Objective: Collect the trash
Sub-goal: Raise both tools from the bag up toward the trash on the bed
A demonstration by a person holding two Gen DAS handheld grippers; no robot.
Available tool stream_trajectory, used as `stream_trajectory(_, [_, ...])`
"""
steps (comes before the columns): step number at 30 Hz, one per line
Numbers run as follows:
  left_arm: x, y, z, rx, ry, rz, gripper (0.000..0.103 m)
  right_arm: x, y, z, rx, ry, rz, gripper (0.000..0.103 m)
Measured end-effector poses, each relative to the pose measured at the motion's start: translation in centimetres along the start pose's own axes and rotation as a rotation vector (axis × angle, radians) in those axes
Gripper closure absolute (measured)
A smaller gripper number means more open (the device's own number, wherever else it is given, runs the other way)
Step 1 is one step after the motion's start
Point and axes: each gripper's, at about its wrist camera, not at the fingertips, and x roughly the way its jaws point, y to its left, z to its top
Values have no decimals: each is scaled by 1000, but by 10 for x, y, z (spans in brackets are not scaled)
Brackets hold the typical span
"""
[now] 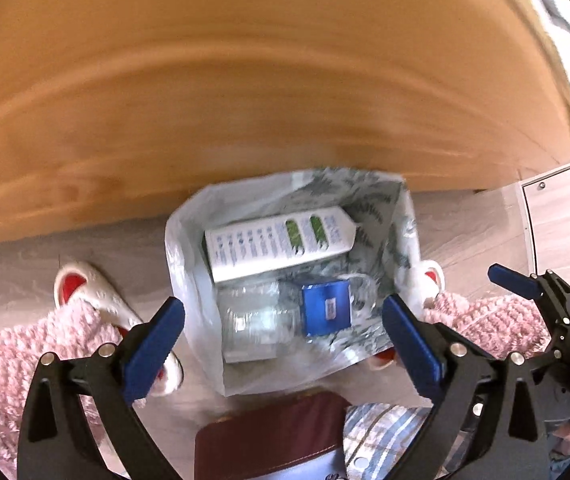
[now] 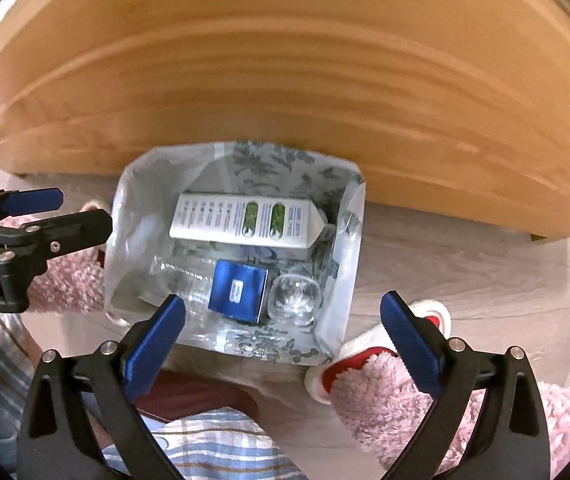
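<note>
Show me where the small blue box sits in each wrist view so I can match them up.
Left wrist: blue box lies low in the open bag, centre-right, between the open gripper's fingers.
Right wrist: blue box sits centre, low in the bag.
Shared landmark: the white carton just above the box in both views.

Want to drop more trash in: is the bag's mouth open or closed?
Open. The bag stands on the floor with its rim spread wide, showing a white carton, blue box and clear bottle inside.
</note>
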Motion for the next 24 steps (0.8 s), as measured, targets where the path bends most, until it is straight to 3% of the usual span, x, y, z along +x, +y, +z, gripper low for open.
stream_trajectory(3, [-18, -6, 0, 29, -85, 11, 7, -12, -3, -3, 17, -62, 7, 9])
stream_trajectory(15, [-83, -21, -1, 125, -421, -66, 7, -64, -6, -8, 24, -375, 14, 9])
stream_trajectory(24, [-109, -25, -6, 147, -533, -75, 7, -89, 1, -15, -36, -562, -16, 9])
